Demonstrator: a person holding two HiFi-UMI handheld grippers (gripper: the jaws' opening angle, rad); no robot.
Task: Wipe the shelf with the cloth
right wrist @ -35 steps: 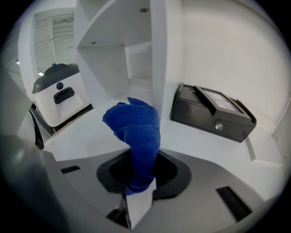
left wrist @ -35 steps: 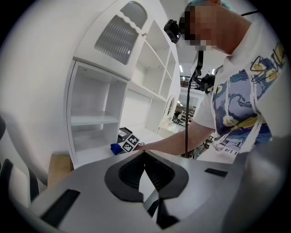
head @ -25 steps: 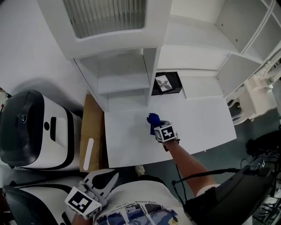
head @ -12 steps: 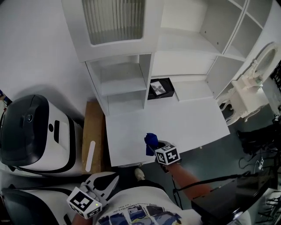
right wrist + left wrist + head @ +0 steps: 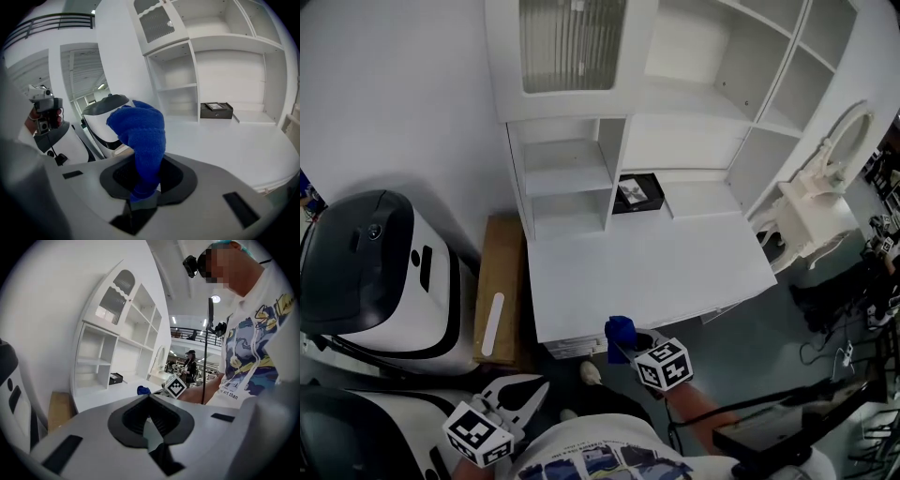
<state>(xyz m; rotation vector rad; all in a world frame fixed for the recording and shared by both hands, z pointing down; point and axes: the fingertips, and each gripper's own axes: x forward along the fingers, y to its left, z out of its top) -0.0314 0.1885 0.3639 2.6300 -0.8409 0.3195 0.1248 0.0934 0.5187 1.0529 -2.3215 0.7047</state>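
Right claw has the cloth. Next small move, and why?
Probably ease the right claw forward and down until the blue cloth touches the white shelf surface. The cloth is clamped, but it is held out beyond the surface's front edge, touching nothing, so it can't wipe from there.

Black box (image 5: 637, 192) far centre. White machine with black lid (image 5: 370, 277) at left; brown board (image 5: 502, 281) just right of it, white strip (image 5: 490, 324) lying on the board. White ornate mirror stand (image 5: 820, 192) far right.
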